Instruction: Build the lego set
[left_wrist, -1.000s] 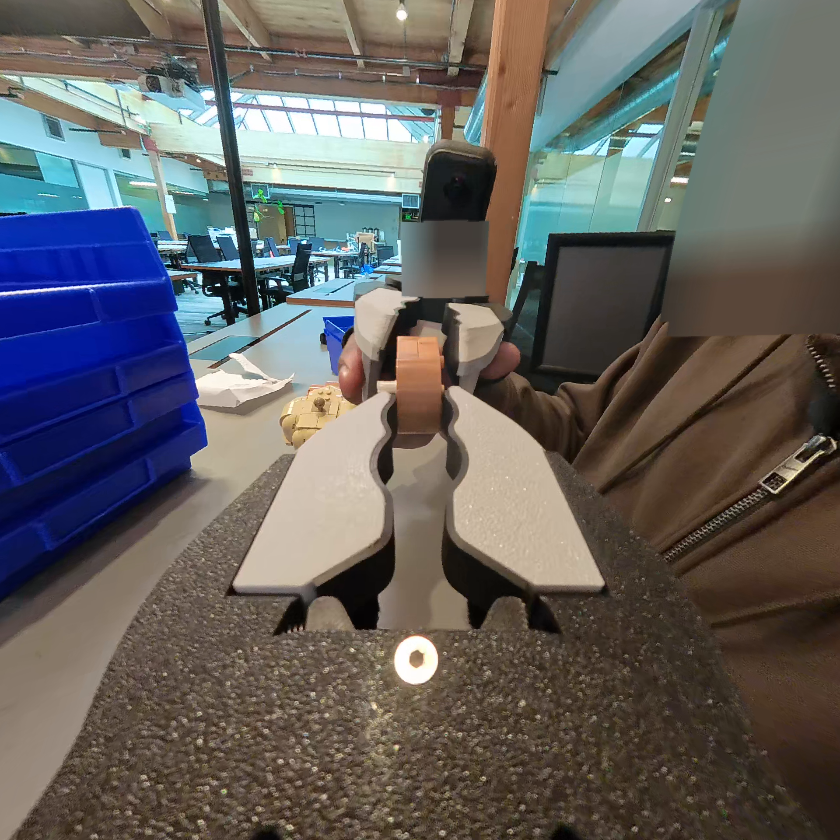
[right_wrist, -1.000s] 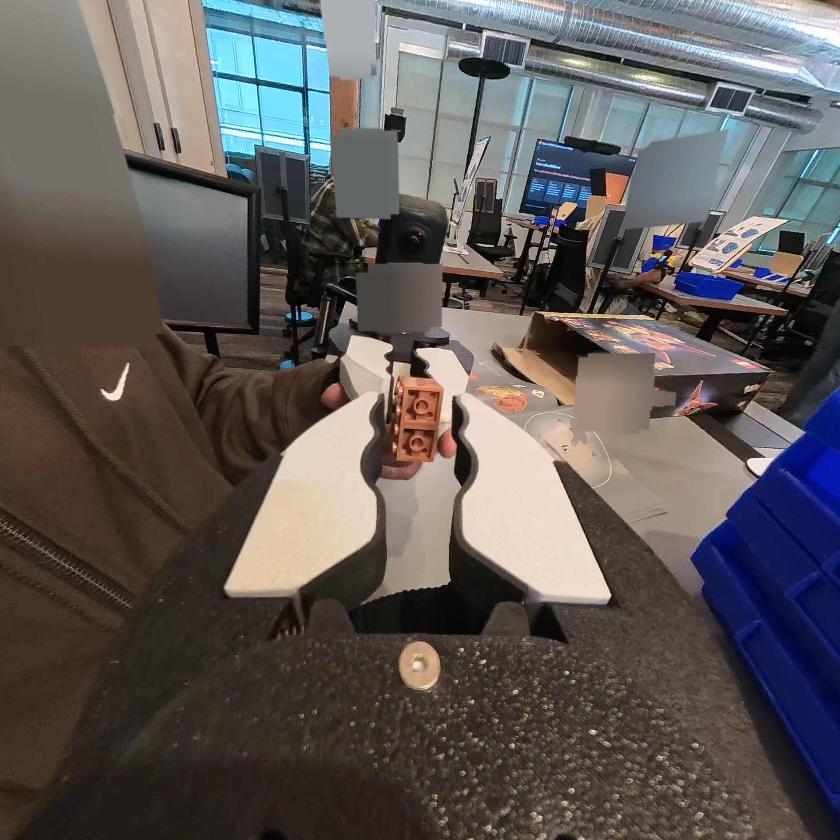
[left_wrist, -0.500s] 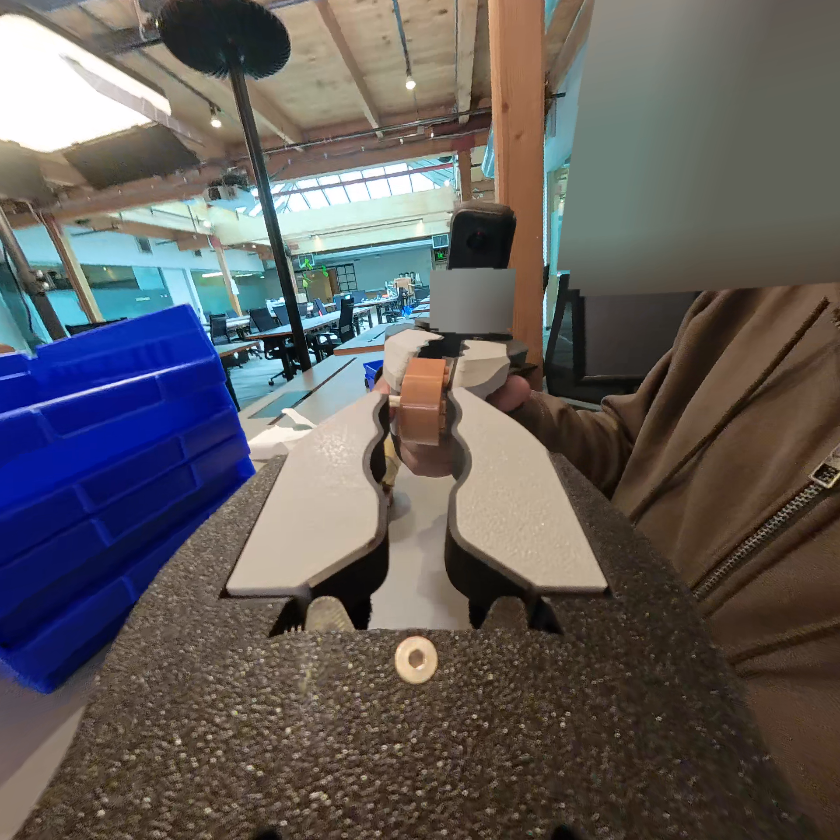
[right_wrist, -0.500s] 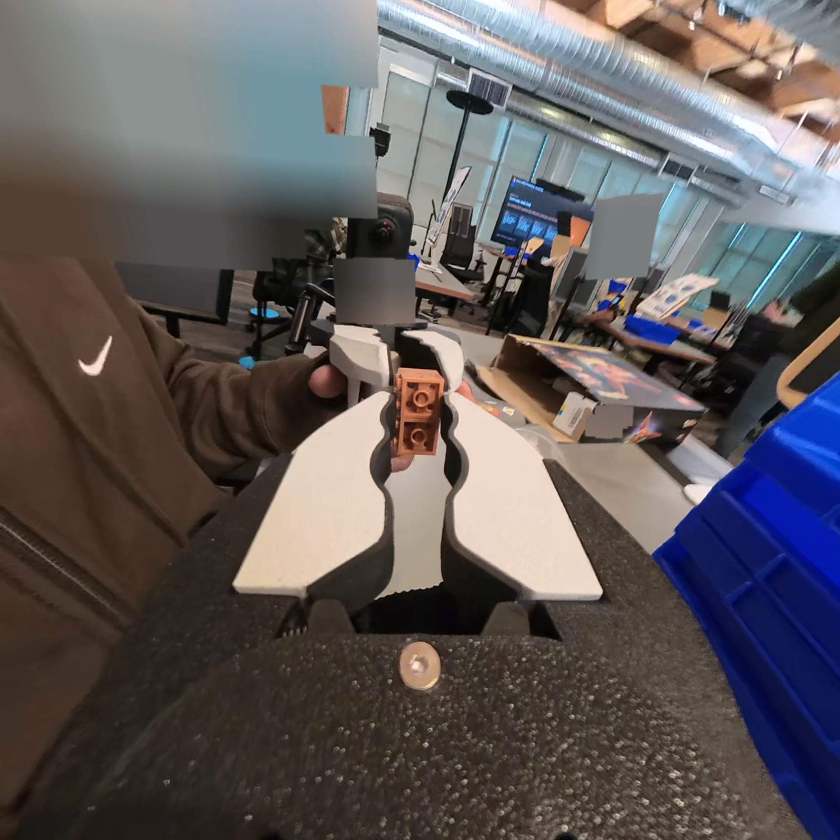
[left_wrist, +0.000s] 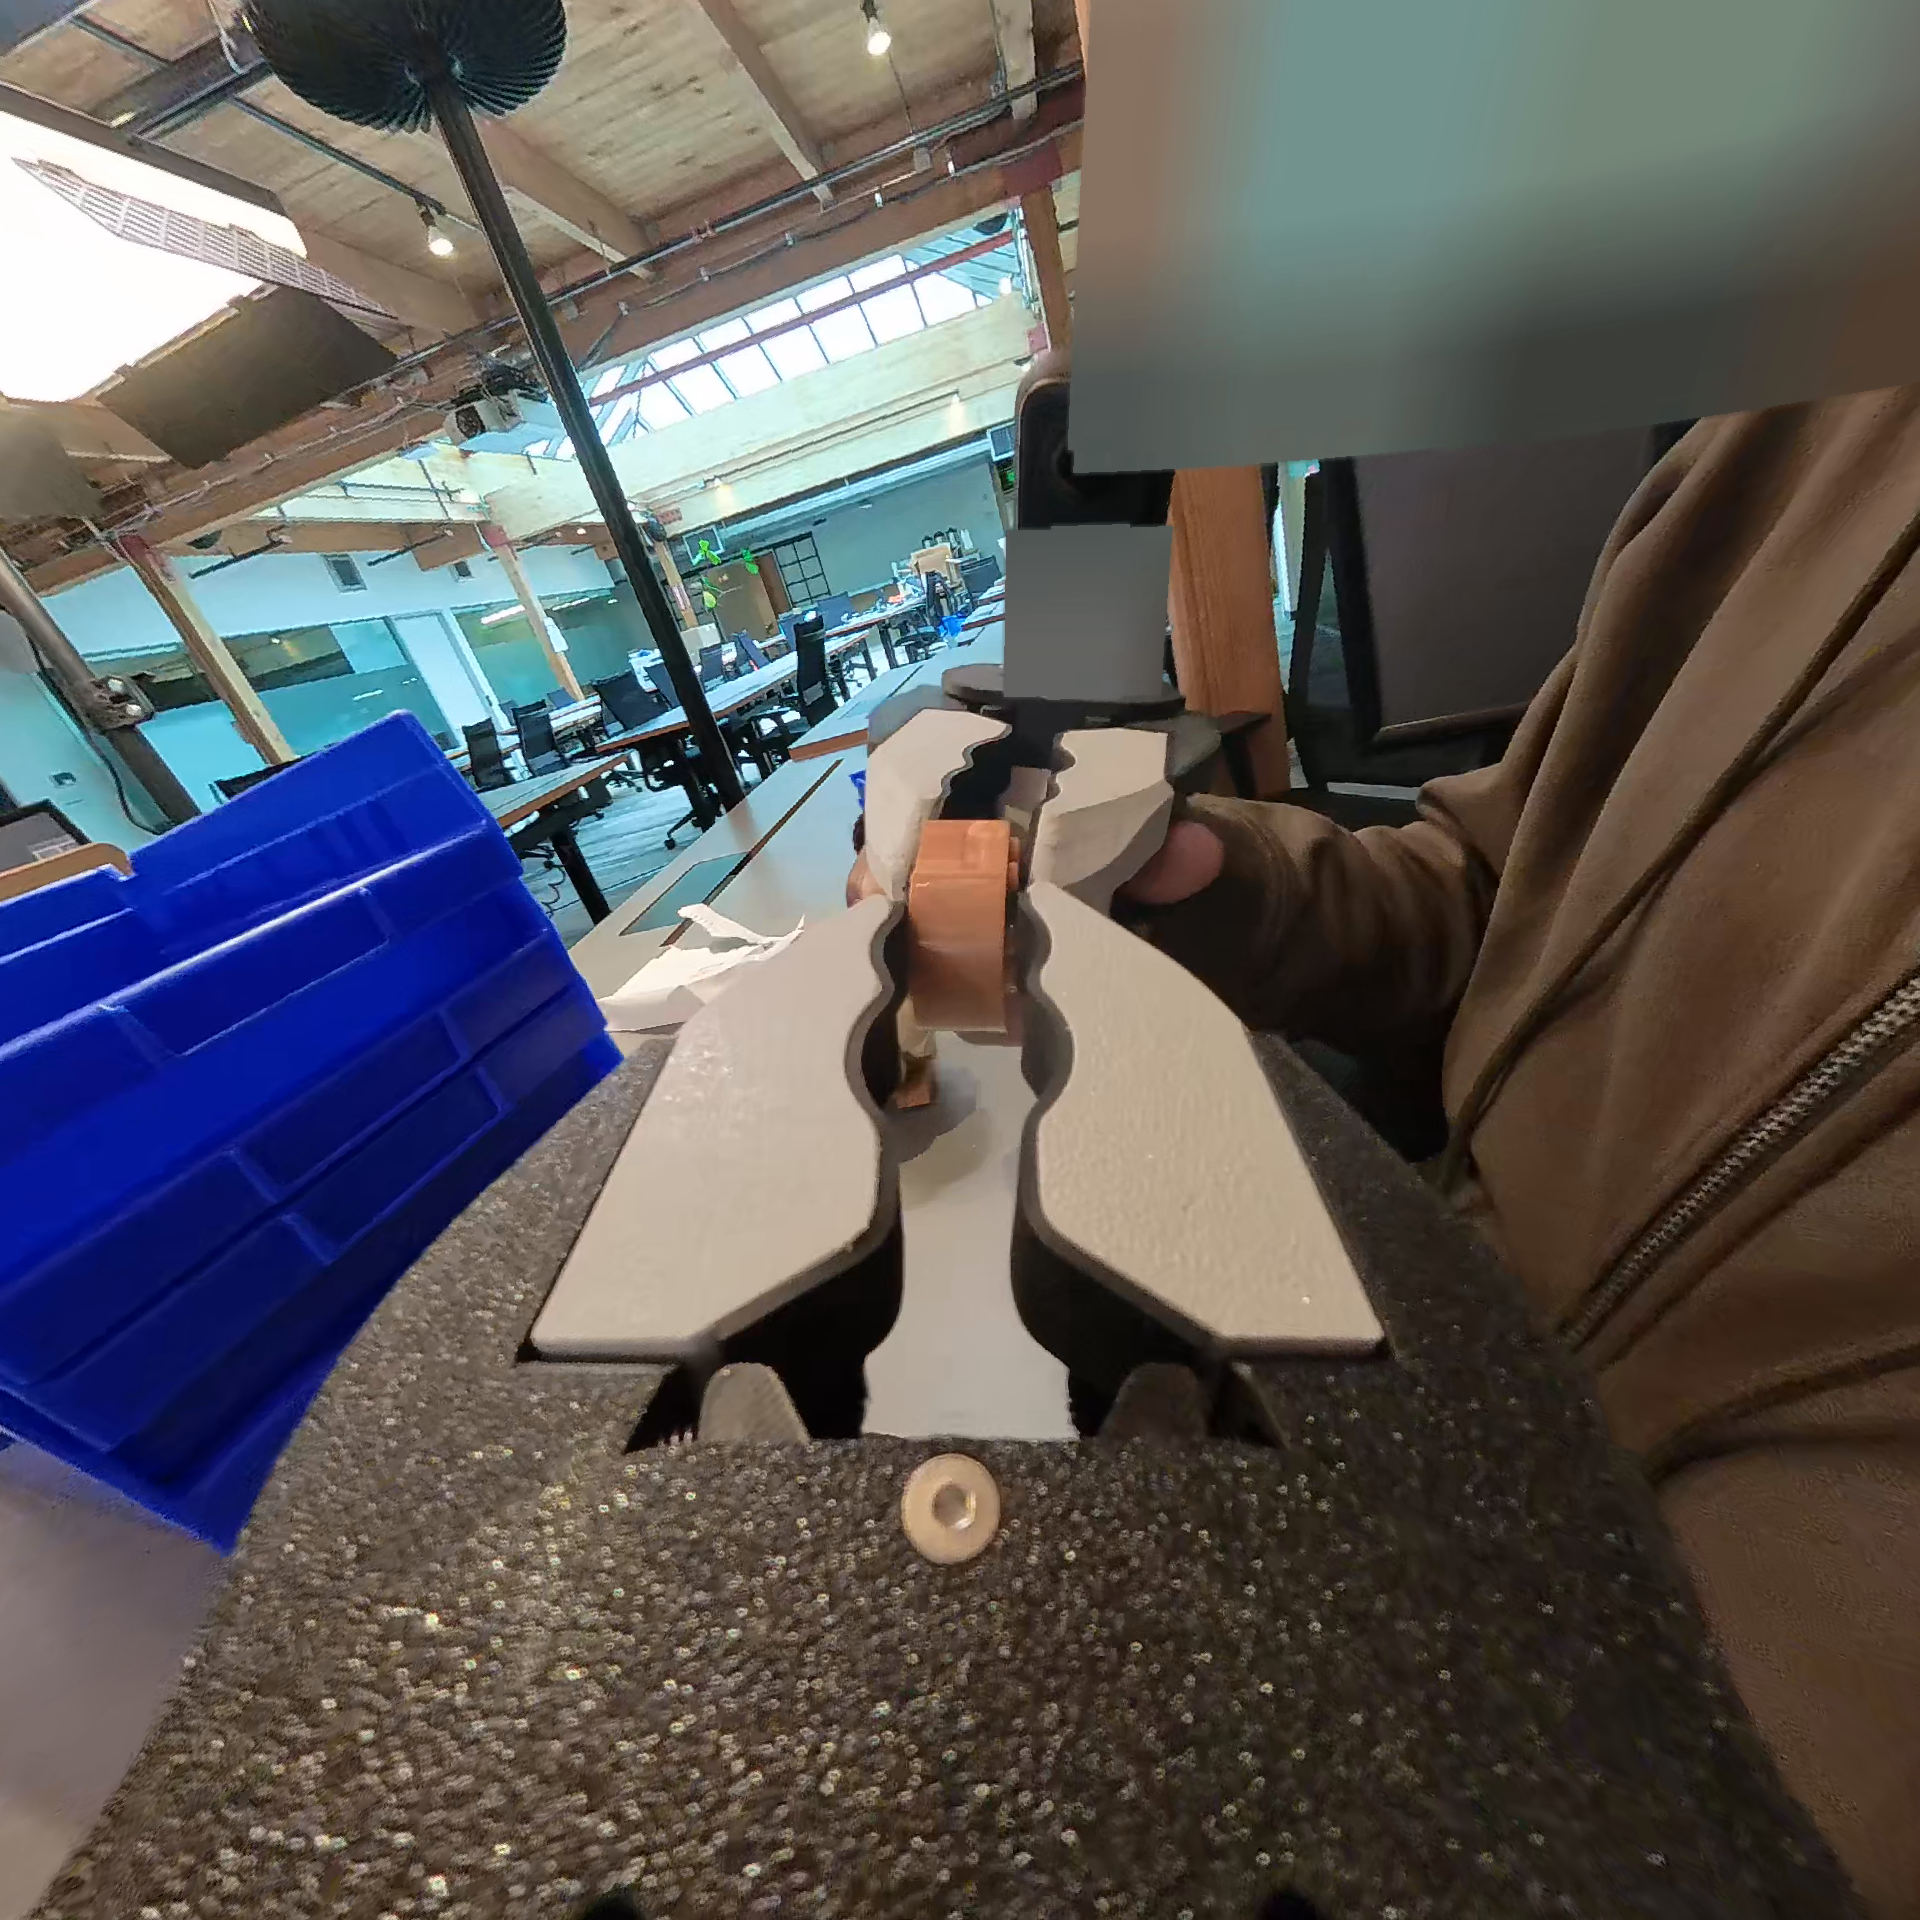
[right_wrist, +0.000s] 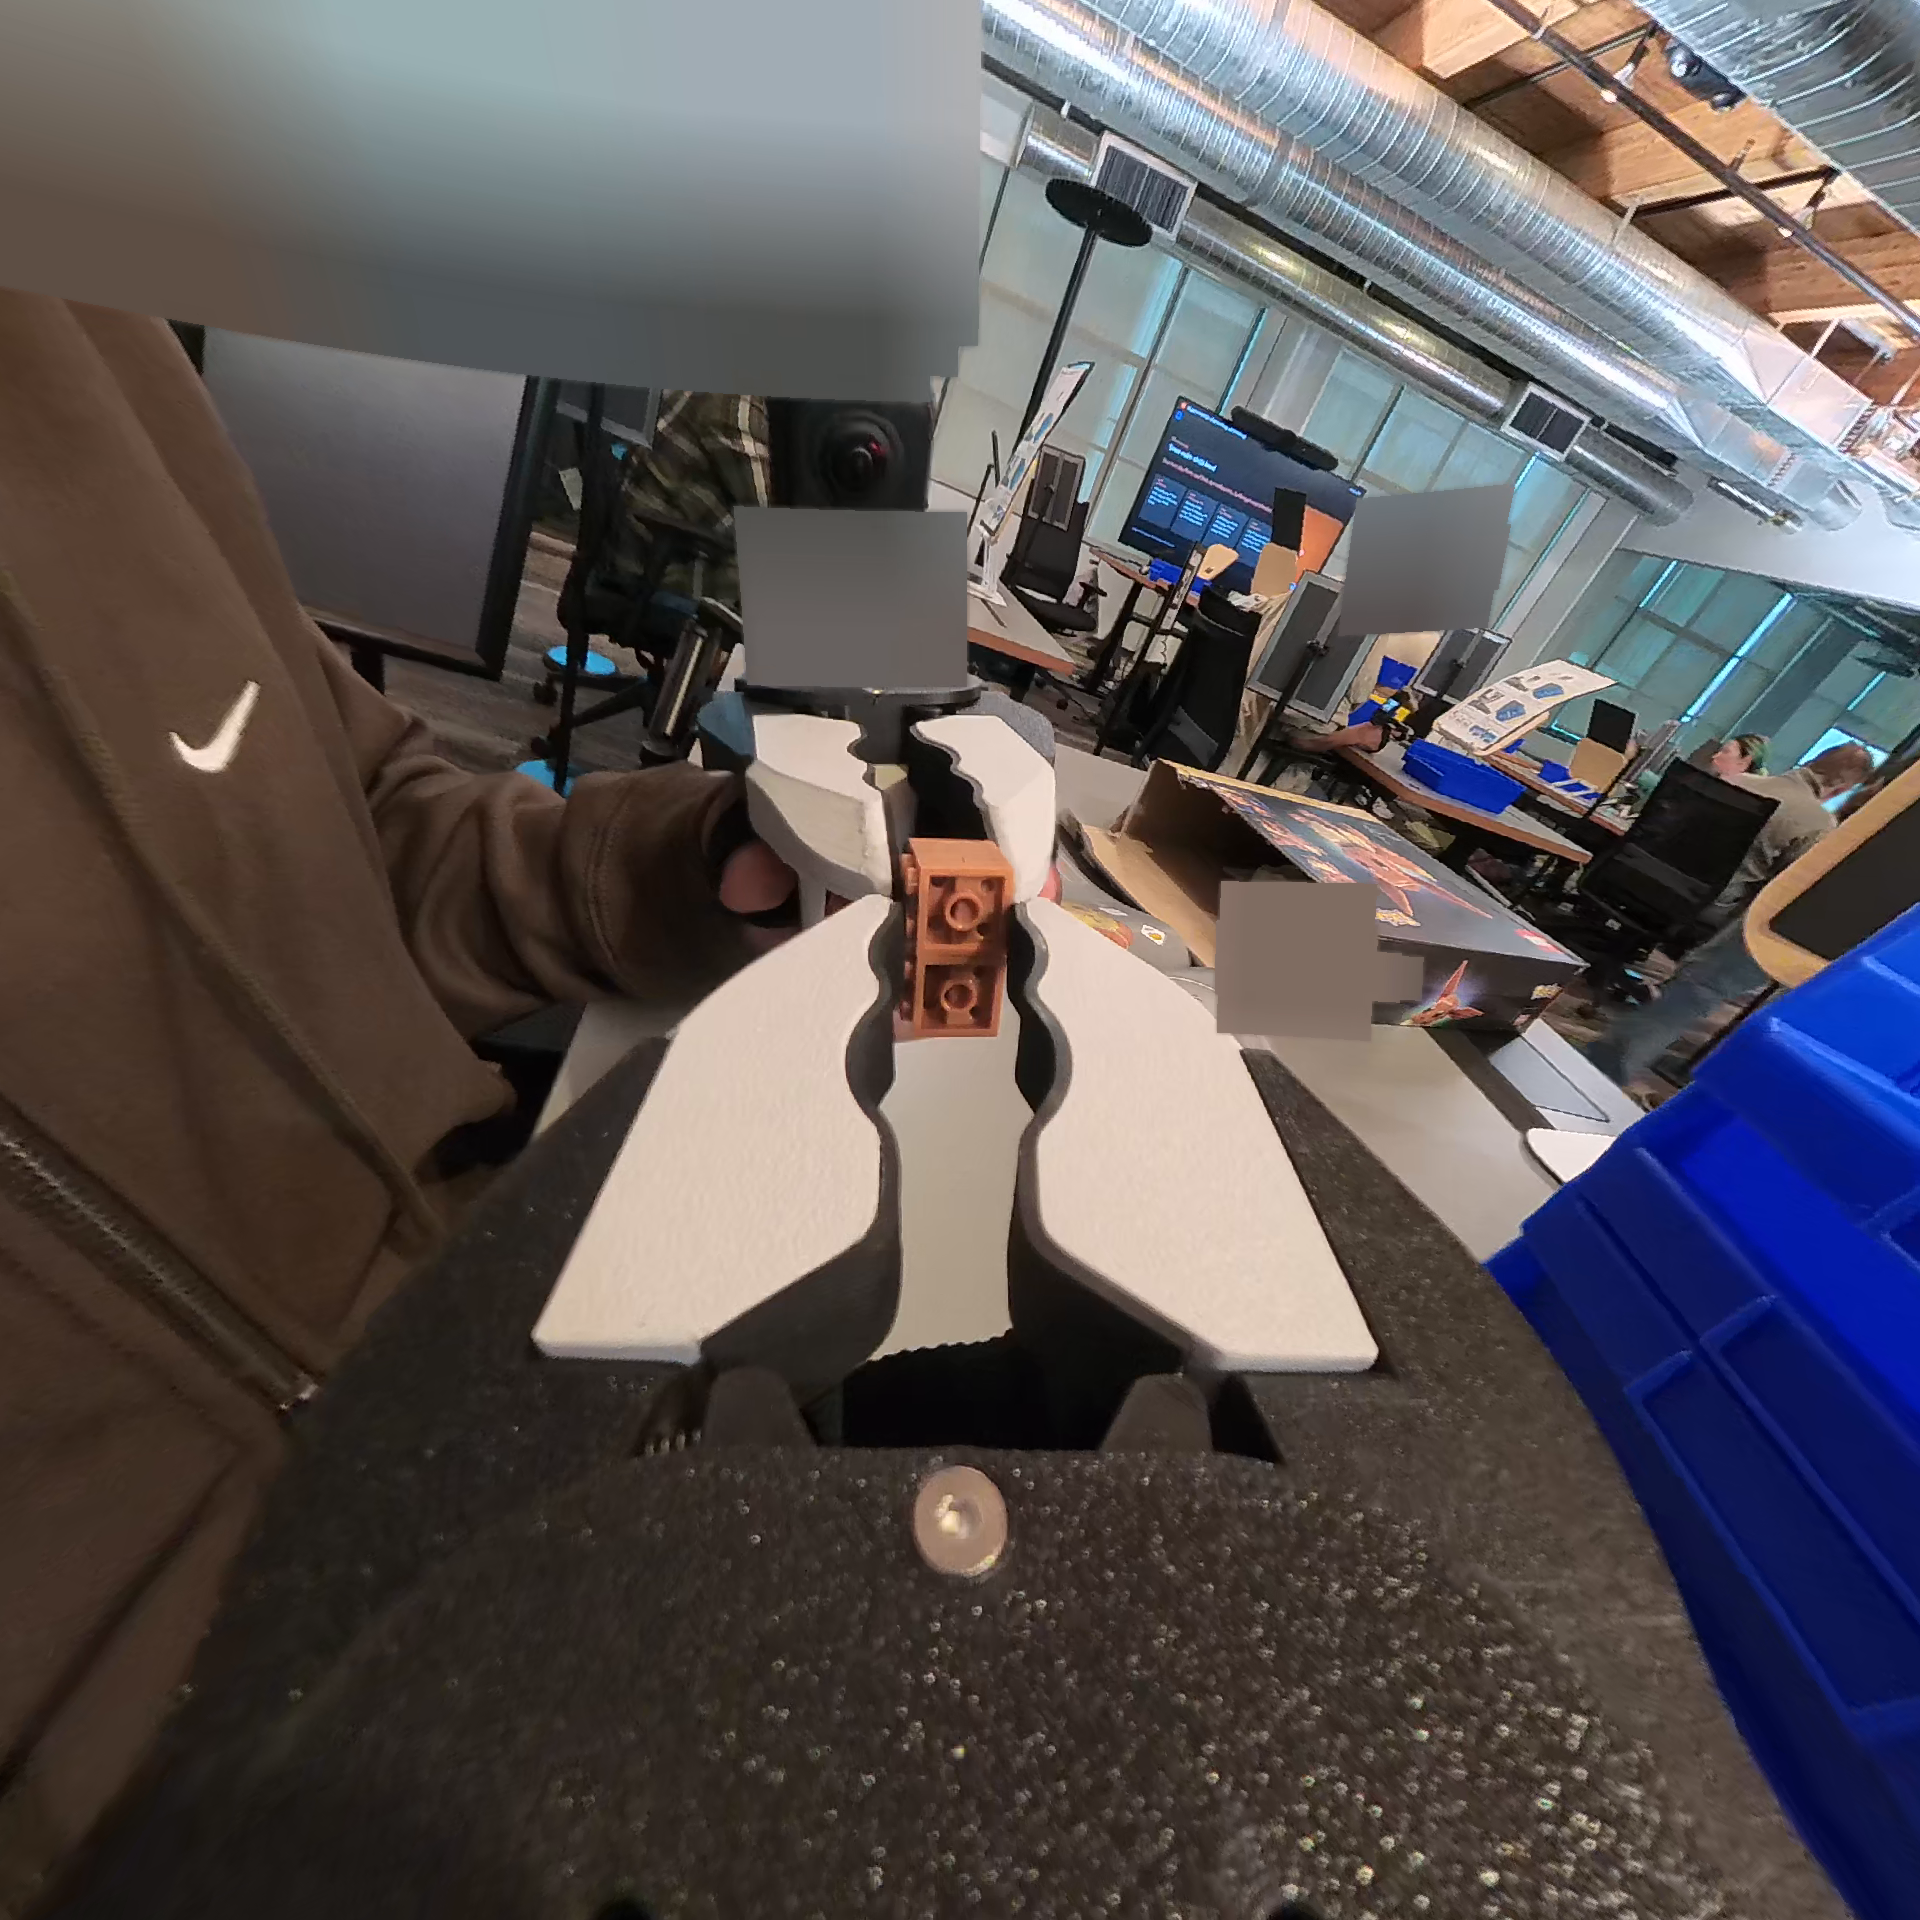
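In the left wrist view, the brown brick (left_wrist: 958, 925) is seen clamped at the tips of the left gripper (left_wrist: 961, 935), with the right gripper (left_wrist: 1023, 810) closed on its far end; both have been raised from the table (left_wrist: 727, 842) since a second ago, blue bins (left_wrist: 260, 1039) at left. In the right wrist view, the brick (right_wrist: 954, 951) is held studs-on by the right gripper (right_wrist: 954, 956), so a press-fit or handover is judged under way.

1. My left tongs (left_wrist: 958, 940) and right tongs (right_wrist: 951, 951) meet tip to tip above the tabletop (left_wrist: 977, 1278), with the brick (right_wrist: 954, 951) between them.
2. Stacked bins (left_wrist: 260, 1039) stand left of my left tongs.
3. Crumpled paper (left_wrist: 696, 966) lies behind those bins.
4. A cardboard box (right_wrist: 1351, 883) lies beyond my right tongs, to the right.
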